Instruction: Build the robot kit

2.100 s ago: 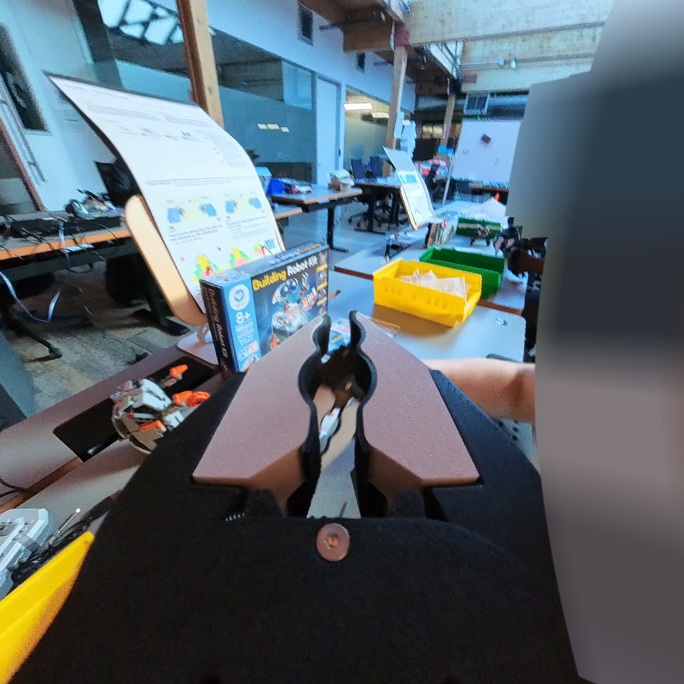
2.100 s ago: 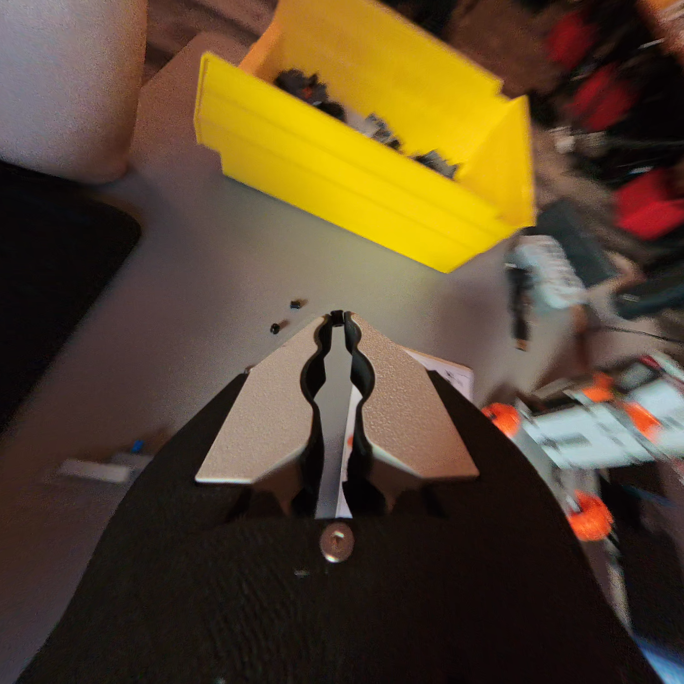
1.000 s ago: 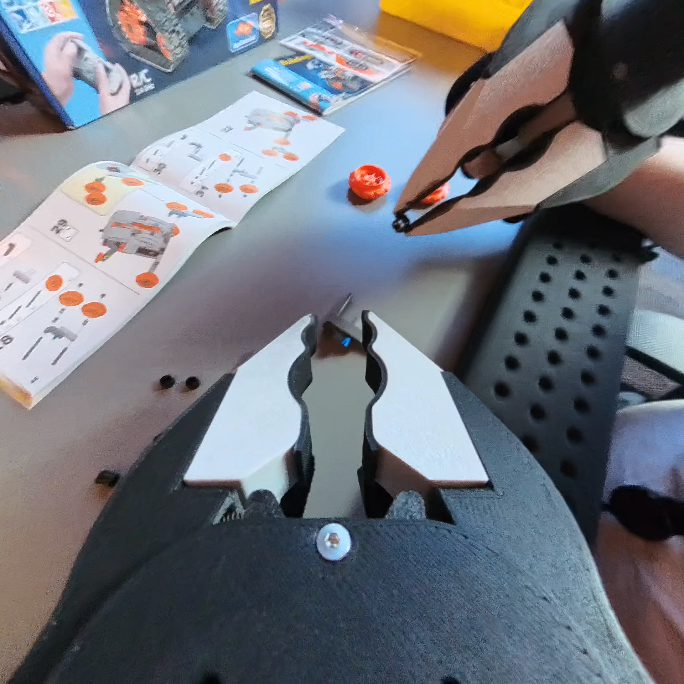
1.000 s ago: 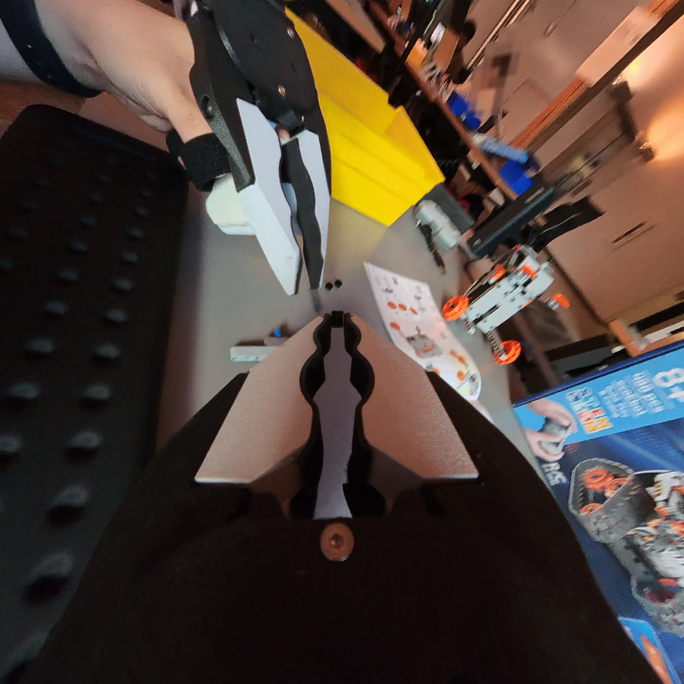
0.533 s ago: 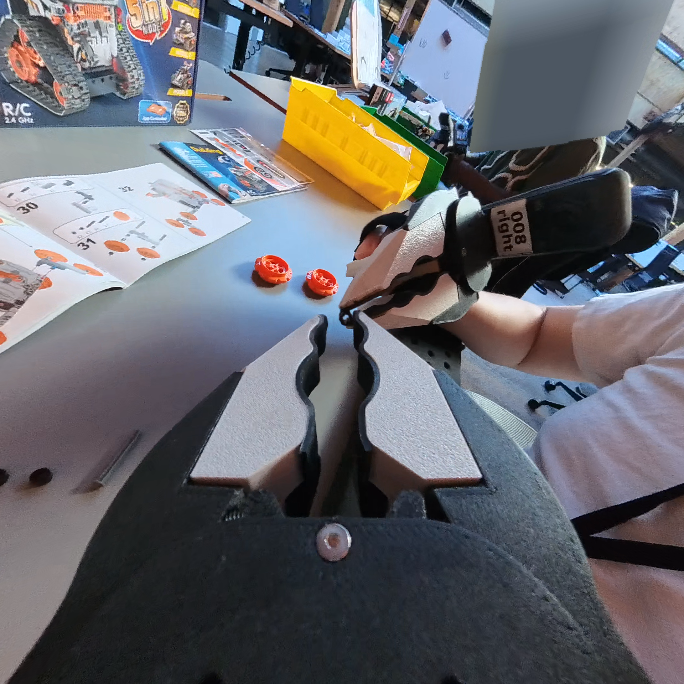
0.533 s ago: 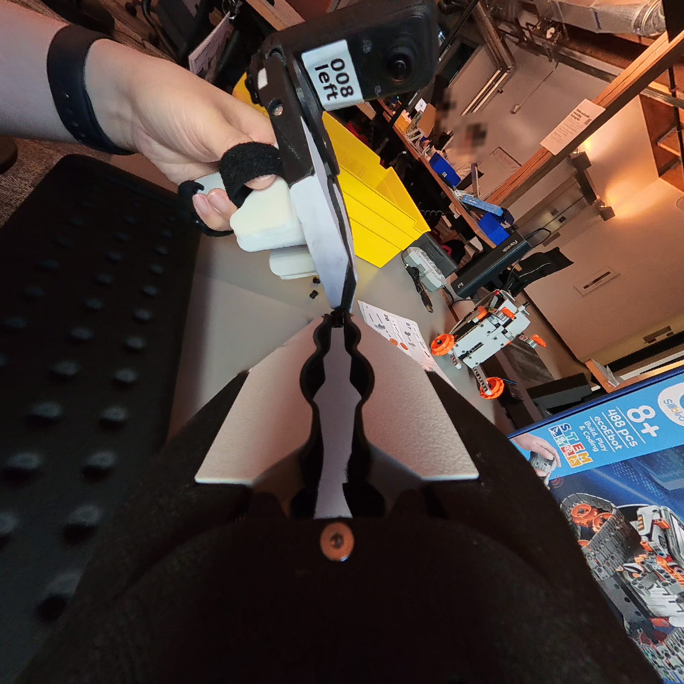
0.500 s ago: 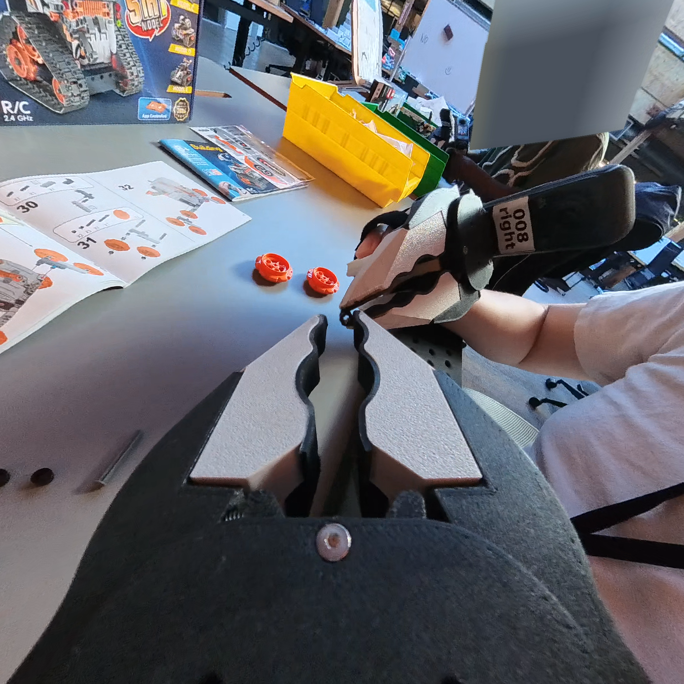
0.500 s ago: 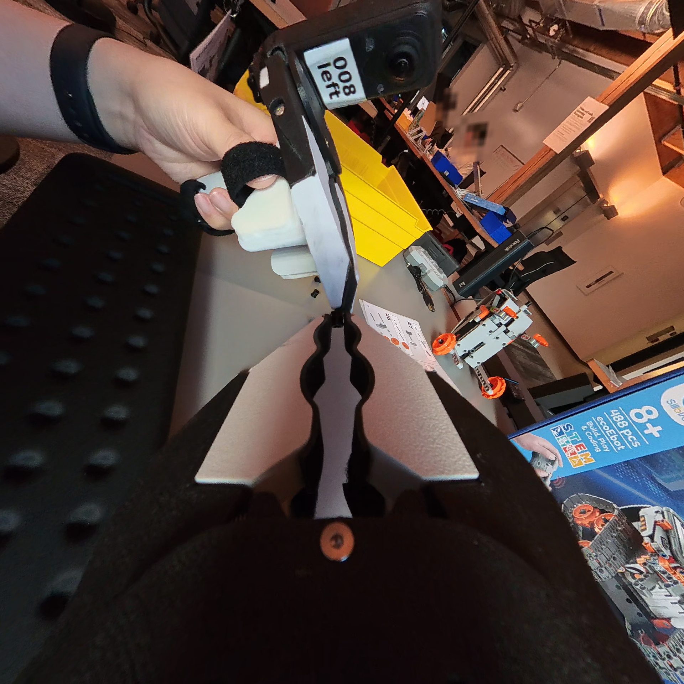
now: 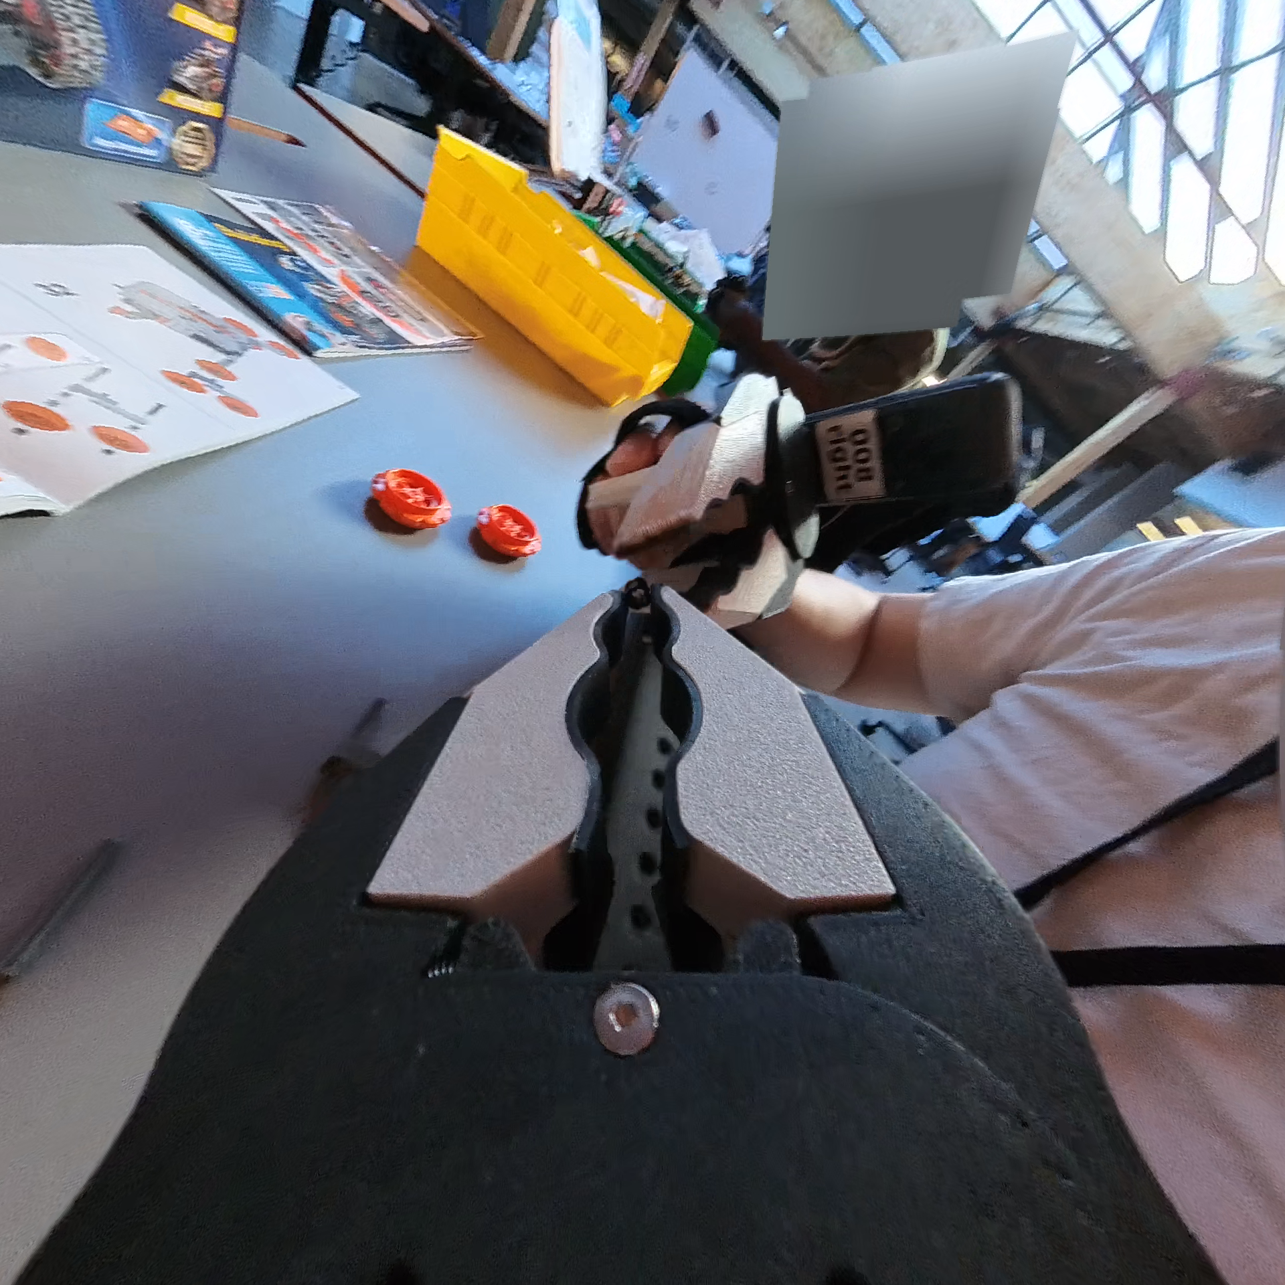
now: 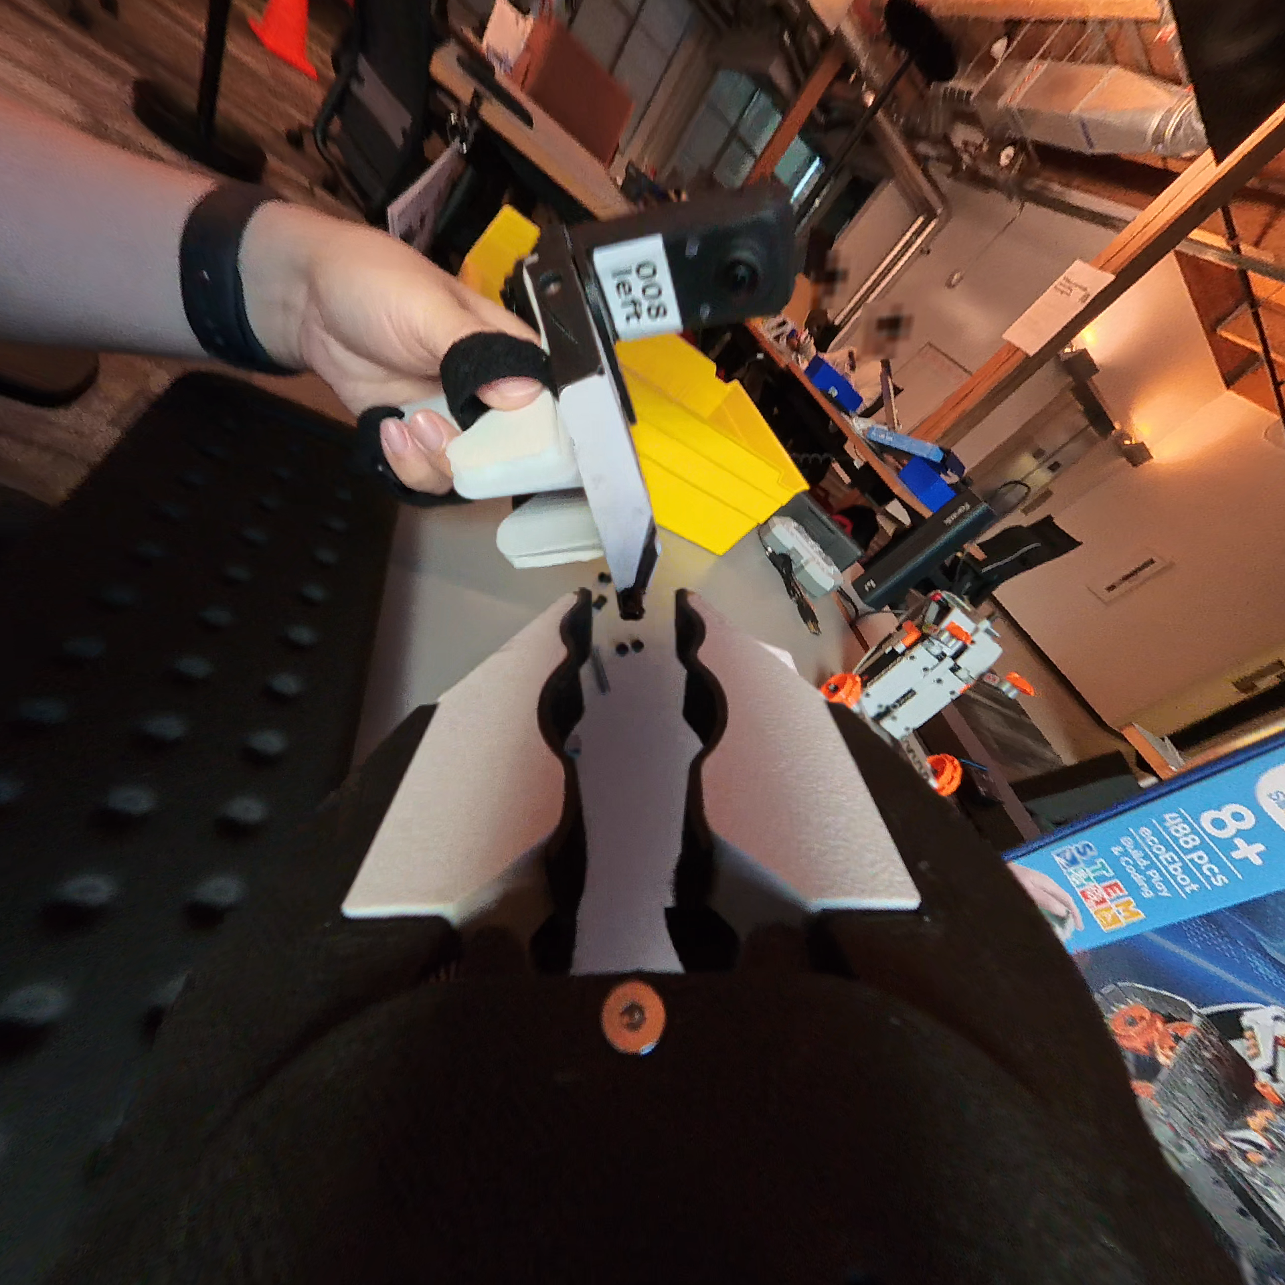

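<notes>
My left gripper (image 9: pixel 635 596) is shut on a small black peg (image 9: pixel 635 592) held at its fingertips above the grey table (image 9: pixel 208 626). In the right wrist view the left gripper (image 10: pixel 634 591) comes down from above with the black peg (image 10: pixel 631 610) at its tip. My right gripper (image 10: pixel 631 603) is open, and its two fingertips stand on either side of the peg without touching it. In the left wrist view the right gripper (image 9: pixel 660 570) sits just beyond my left fingertips, held by a hand.
Two orange wheels (image 9: pixel 410 497) lie on the table. An open instruction booklet (image 9: pixel 139 361) and yellow bin (image 9: pixel 549 278) lie behind. A black perforated mat (image 10: pixel 174 626), loose black pegs (image 10: pixel 629 648), a partly built robot model (image 10: pixel 925 674), another yellow bin (image 10: pixel 702 452) and a blue box (image 10: pixel 1182 890) surround the grippers. Only a small space, under 4 cm, lies between the two pairs of fingers.
The right gripper was shut on the black peg and has opened. The left gripper has closed on the peg and now holds it.
</notes>
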